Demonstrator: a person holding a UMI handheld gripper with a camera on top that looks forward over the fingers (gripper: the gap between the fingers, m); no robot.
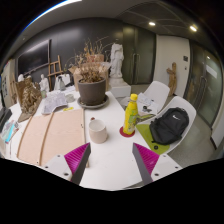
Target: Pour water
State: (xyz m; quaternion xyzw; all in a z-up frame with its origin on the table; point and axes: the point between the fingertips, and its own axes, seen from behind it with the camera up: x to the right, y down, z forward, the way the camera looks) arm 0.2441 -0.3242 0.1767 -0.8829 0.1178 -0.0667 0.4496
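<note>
Hovering low over the white table (112,160), the gripper (111,160) has its two fingers spread wide apart with nothing between them, their magenta pads showing at the lower middle of the frame. Nothing of the pouring looks begun. A yellow bottle (131,113) stands upright right of centre, beyond the fingers and untouched. Just left of it, near the centre, sits a small pale cup (98,130), likely the vessel to fill; whether it holds water I cannot tell. Further back, upper centre, is a potted dry plant (92,82). A black bag (170,126) rests on a chair at the right. By my judgement the whole job remains: reach, grasp the bottle, tilt it over the cup.
</note>
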